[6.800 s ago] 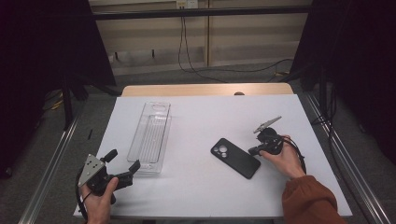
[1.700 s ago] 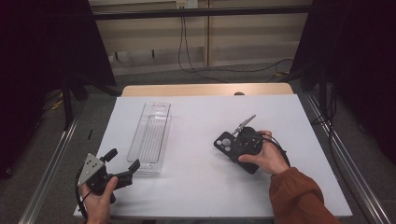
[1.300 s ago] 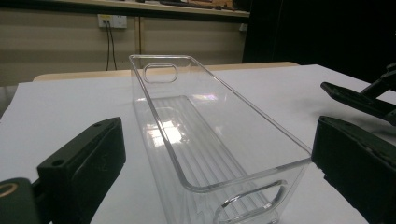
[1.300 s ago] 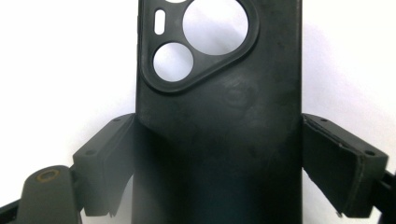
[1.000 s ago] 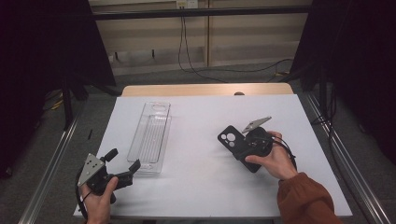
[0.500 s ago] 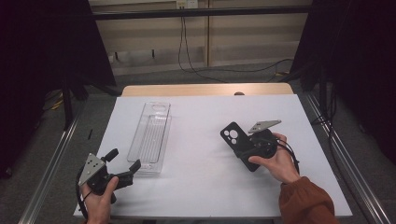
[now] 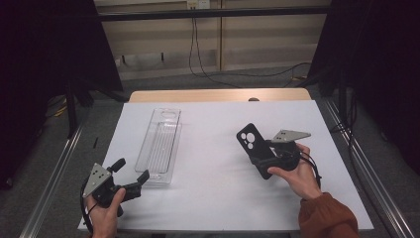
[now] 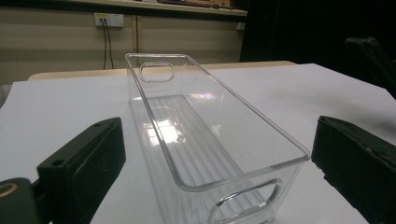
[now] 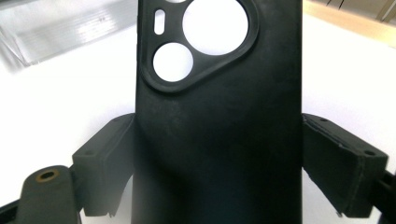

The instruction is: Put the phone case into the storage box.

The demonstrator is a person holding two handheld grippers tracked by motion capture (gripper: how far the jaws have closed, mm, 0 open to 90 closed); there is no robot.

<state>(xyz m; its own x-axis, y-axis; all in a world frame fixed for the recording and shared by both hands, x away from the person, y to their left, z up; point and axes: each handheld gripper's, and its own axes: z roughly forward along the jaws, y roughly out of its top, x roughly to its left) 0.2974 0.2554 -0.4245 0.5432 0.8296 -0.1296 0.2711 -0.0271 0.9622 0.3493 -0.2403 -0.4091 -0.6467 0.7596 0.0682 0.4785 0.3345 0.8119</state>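
A black phone case [image 7: 251, 145] with round camera cut-outs is tilted up off the white table sheet [image 7: 213, 193], right of centre. My right gripper [image 7: 266, 157] is shut on its lower half. In the right gripper view the case [image 9: 219, 107] fills the gap of the right gripper [image 9: 219, 163], and both pads press its side edges. My left gripper [image 7: 131, 169] rests open at the near left, just short of the near end of a clear plastic tray [image 7: 146, 145]. In the left gripper view the empty tray [image 8: 261, 122] stands between and beyond the open jaws of the left gripper [image 8: 217, 163].
The white sheet covers most of a wooden table [image 7: 218, 95]. Metal rails [image 7: 54, 173] run along both sides. Cables [image 7: 198, 59] hang down the back wall beyond the table.
Several seconds ago the case lay flat on the sheet beside my right gripper; now it is gripped and raised. Over the last second it drifted slightly right and away. The left gripper stayed still.
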